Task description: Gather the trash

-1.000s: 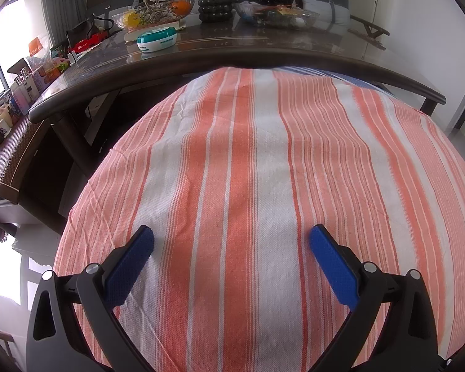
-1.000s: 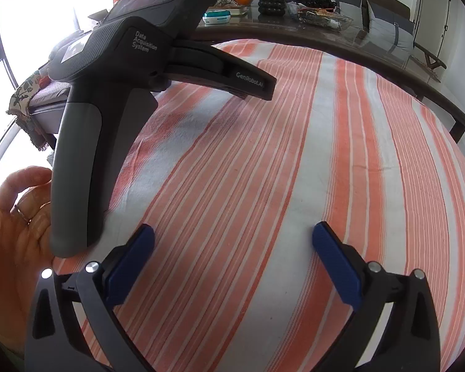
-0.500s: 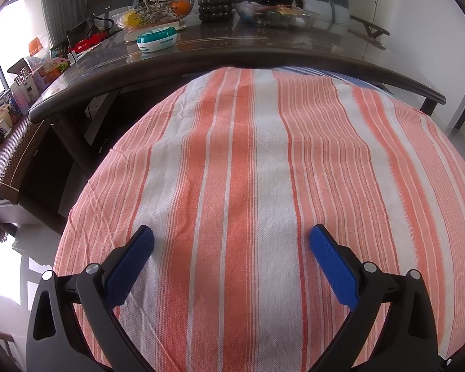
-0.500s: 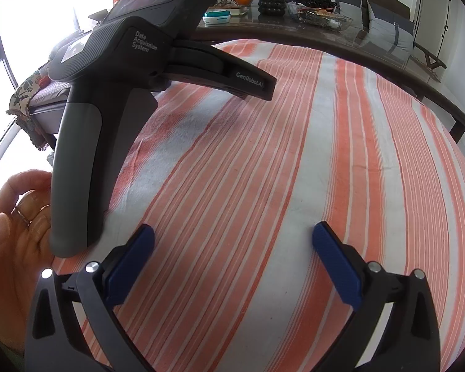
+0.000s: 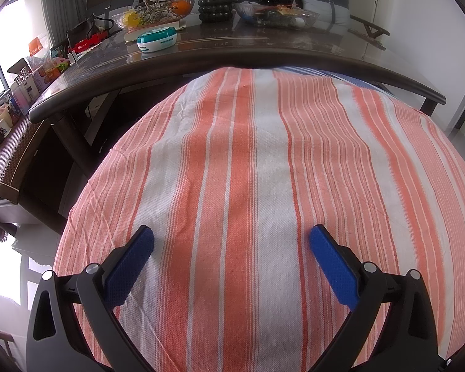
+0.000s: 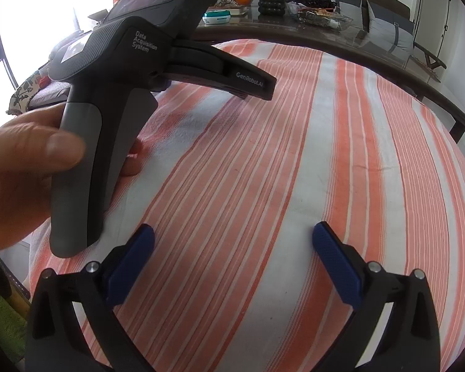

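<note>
My left gripper point(image 5: 231, 236) is open and empty, resting low over an orange and white striped cloth point(image 5: 248, 161). My right gripper point(image 6: 233, 234) is open and empty over the same cloth point(image 6: 279, 161). In the right wrist view the left gripper's grey and black handle point(image 6: 86, 155) stands on the cloth at the left, with a hand point(image 6: 18, 167) closing around it. No trash shows on the cloth in either view.
A dark table point(image 5: 232, 52) stands beyond the cloth with a teal and white box point(image 5: 157, 39), glass bowls point(image 5: 153, 15), a black vase point(image 5: 216, 4) and a tray point(image 5: 276, 15). A low shelf point(image 5: 6, 142) with boxes is at the left.
In the right wrist view the hand has moved up from the lower left and now wraps around the left gripper's handle. Both grippers stay where they were.
</note>
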The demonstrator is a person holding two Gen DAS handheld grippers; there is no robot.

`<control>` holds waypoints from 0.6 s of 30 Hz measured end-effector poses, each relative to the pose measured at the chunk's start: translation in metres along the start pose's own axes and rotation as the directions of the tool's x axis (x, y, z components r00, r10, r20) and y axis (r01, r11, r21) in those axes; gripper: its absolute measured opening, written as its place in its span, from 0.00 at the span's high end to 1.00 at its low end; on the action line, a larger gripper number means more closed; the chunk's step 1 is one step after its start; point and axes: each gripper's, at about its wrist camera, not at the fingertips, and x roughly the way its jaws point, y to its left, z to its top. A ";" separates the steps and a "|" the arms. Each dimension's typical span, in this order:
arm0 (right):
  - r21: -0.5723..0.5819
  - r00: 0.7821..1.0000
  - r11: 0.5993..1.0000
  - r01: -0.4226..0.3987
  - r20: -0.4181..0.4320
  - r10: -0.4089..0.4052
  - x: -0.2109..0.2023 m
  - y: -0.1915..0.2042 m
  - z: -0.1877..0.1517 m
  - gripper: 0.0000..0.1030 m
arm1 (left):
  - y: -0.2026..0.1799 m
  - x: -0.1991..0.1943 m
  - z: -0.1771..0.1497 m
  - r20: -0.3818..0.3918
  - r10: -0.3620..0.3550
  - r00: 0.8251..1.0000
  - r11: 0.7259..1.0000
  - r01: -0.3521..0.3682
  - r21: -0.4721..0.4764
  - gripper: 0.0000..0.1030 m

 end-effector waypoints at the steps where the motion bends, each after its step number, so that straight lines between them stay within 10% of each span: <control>1: 0.000 1.000 1.000 0.000 0.000 0.000 0.000 0.000 0.000 0.04 | 0.000 0.000 0.000 0.000 0.000 1.000 1.000 0.000 0.000 0.04; 11: 0.123 0.995 0.991 -0.060 0.089 0.049 -0.059 -0.043 -0.026 0.05 | -0.020 -0.045 -0.021 0.067 0.048 0.997 0.999 -0.049 0.021 0.05; 14: 0.232 0.981 0.972 0.042 0.175 -0.084 -0.130 -0.100 -0.075 0.04 | -0.072 -0.109 -0.051 0.161 0.037 0.986 0.988 -0.060 0.144 0.05; 18: 0.415 0.925 0.871 0.263 0.147 -0.350 -0.214 -0.176 -0.151 0.04 | -0.162 -0.189 -0.105 0.174 -0.159 0.972 0.964 0.115 0.238 0.05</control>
